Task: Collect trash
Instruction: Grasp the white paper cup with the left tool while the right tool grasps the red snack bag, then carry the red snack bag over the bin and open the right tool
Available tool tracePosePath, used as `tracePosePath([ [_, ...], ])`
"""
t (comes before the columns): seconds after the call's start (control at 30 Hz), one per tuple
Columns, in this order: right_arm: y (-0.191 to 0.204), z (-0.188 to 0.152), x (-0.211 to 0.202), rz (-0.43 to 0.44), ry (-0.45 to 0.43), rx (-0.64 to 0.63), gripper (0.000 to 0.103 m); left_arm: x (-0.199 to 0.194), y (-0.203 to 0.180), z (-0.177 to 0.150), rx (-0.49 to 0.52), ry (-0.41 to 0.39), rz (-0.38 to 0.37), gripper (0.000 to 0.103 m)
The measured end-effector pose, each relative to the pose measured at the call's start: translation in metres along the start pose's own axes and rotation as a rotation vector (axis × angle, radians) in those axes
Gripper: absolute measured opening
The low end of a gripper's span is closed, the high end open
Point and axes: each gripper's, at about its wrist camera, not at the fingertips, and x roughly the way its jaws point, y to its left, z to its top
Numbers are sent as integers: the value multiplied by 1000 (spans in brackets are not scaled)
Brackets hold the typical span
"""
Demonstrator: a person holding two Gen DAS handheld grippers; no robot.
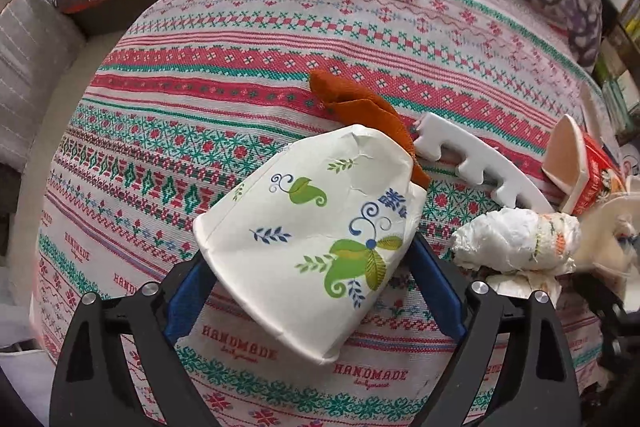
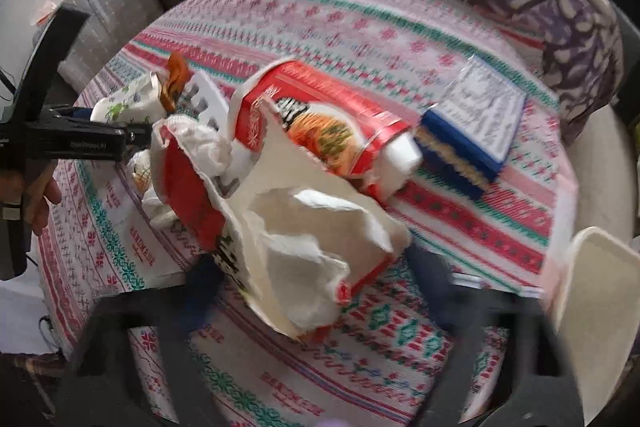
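Note:
A crumpled white paper cup (image 1: 312, 227) with green and blue leaf prints lies slanted between the blue pads of my left gripper (image 1: 308, 247), which is shut on its sides just above the cloth. An orange wrapper (image 1: 360, 111) pokes out behind the cup. In the blurred right wrist view a torn red noodle packet (image 2: 304, 227), white inside, sits between the fingers of my right gripper (image 2: 314, 261), whose pads seem to press on its two sides. A second piece of red noodle packaging (image 2: 320, 107) lies just behind it. The cup (image 2: 128, 103) also shows far left.
A patterned tablecloth (image 1: 240, 27) covers the table. A notched white foam strip (image 1: 480, 167), crumpled tissue (image 1: 516, 239) and a red carton (image 1: 596, 175) lie right of the cup. A blue-and-white box (image 2: 476, 131) lies further right. A purple-cushioned sofa (image 2: 560, 27) rings the far side.

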Motion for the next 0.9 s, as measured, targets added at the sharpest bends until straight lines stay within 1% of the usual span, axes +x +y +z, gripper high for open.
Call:
tracePosePath([
  [0.1,7,0,-4,2,-8,-15,50,-5,0,-3,19,-10,-19,70],
  [0.2,13,-1,-15,7,-35,-19,48,-10,3,-6,0,-15,-32,66],
  [0.33,13,-4,-40,19,-82,-4,47,-22,11,-9,-45,-43,-52,65],
  [0.47,10,-7,-66,37,-138,30,46,-47,14,-12,-110,-88,-87,65],
  [0.73,0,-7,-101,39,-259,96,46,-92,9,-18,-192,-202,-93,65],
  [0.9,-11,-8,-121,11,-337,149,46,-125,-2,-19,-219,-294,-91,65],
])
